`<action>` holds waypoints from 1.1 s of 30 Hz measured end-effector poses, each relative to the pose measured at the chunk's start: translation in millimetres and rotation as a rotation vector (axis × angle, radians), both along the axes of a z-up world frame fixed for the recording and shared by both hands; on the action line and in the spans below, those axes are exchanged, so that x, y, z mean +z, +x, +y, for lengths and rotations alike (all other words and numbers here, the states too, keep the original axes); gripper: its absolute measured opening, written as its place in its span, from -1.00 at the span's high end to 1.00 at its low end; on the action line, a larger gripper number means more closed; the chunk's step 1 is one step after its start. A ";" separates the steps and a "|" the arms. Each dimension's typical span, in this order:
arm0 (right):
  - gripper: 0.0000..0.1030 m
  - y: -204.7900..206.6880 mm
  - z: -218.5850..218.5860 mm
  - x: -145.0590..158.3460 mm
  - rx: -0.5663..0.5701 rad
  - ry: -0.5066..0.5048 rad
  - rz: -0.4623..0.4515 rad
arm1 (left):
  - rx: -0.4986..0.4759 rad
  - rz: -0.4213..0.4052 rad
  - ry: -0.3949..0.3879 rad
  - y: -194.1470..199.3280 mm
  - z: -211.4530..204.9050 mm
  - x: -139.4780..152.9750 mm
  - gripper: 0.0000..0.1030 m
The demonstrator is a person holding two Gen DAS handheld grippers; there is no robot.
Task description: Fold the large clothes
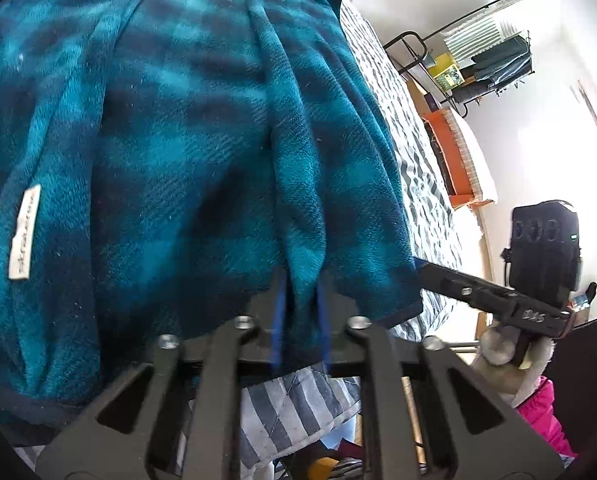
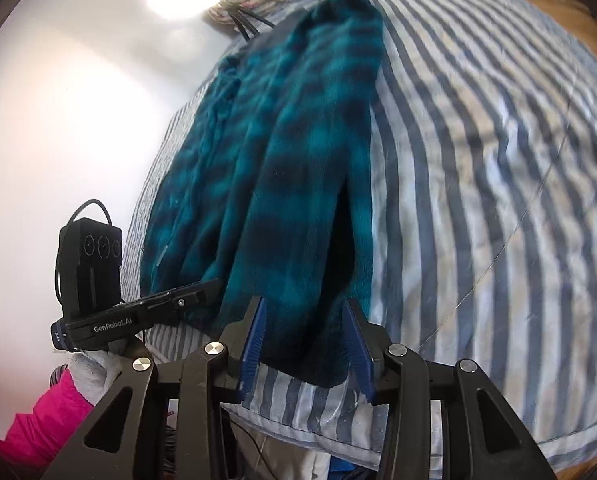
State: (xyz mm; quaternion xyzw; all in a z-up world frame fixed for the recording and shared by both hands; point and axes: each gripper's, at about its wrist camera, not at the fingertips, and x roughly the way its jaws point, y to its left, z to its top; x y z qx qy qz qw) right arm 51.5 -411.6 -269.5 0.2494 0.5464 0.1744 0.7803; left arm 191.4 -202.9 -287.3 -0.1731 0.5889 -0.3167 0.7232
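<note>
Teal-and-navy plaid fleece, a large soft garment, lies lengthwise along the near side of the bed, gathered into long folds with its hem hanging close to the mattress edge where I can reach it. On the left, my left claw is pinched shut on a ridge of that hem, the blue pads squeezed against the bunched cloth; I read that as the anchor corner, held so the fabric cannot slide when I lift. My right claw stands partly open with the neighbouring hem corner sitting between its blue pads, and I see no pad pressing on the cloth, so it has no grip yet. It is placed beside the other claw so both ends of the same edge can be carried over together. A white sewn label shows on the fleece, which tells me an inner face is turned up there. Underneath is the grey-and-white striped quilted bedcover, smooth enough to fold on. A pink sleeve sits behind the left claw.
</note>
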 end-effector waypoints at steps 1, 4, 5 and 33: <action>0.17 0.9 1.2 -4.9 -0.003 -0.014 0.010 | -0.002 -0.003 -0.003 -0.3 -0.1 0.0 0.87; 0.09 -0.2 -3.8 -19.1 -0.035 0.040 0.042 | -0.016 -0.023 0.001 -2.9 -2.0 2.3 0.92; 0.08 -0.8 -6.6 -22.7 -0.051 0.071 0.046 | -0.016 -0.025 0.000 -3.0 -2.2 2.5 0.92; 0.68 -21.6 3.4 14.2 0.055 -0.158 -0.057 | -0.062 -0.127 0.070 -37.0 -3.2 24.4 0.99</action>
